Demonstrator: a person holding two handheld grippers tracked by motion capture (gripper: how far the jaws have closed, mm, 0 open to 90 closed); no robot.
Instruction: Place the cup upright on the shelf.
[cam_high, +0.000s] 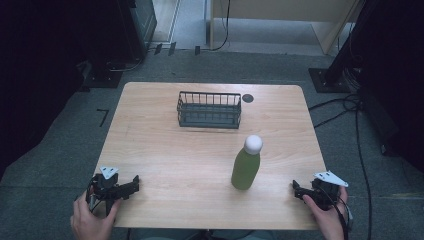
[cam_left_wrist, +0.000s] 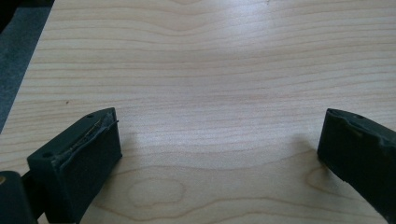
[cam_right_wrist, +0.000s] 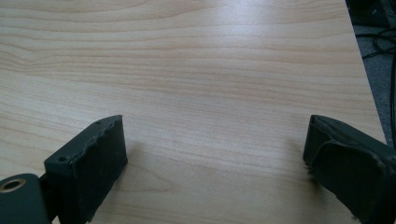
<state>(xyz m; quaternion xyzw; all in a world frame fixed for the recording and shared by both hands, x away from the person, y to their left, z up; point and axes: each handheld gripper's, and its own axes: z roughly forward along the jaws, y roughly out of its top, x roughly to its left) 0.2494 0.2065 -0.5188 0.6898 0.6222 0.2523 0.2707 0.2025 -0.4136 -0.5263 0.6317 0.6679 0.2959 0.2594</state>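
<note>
A green bottle (cam_high: 246, 169) with a white cap stands upright on the wooden table (cam_high: 165, 150), right of centre. Behind it, toward the far edge, sits a dark wire basket (cam_high: 209, 109). A hand holds my left gripper (cam_high: 134, 184) at the near left corner, its jaws open over bare wood (cam_left_wrist: 219, 135). At the near right corner another hand holds my right gripper (cam_high: 296, 189), also open with nothing between the jaws (cam_right_wrist: 215, 144). Both grippers are well apart from the bottle.
A small dark round spot (cam_high: 247, 98) marks the tabletop next to the basket's right end. Cables (cam_high: 350, 107) trail over the grey carpet to the right of the table. Dark stands and a pale cabinet line the far side.
</note>
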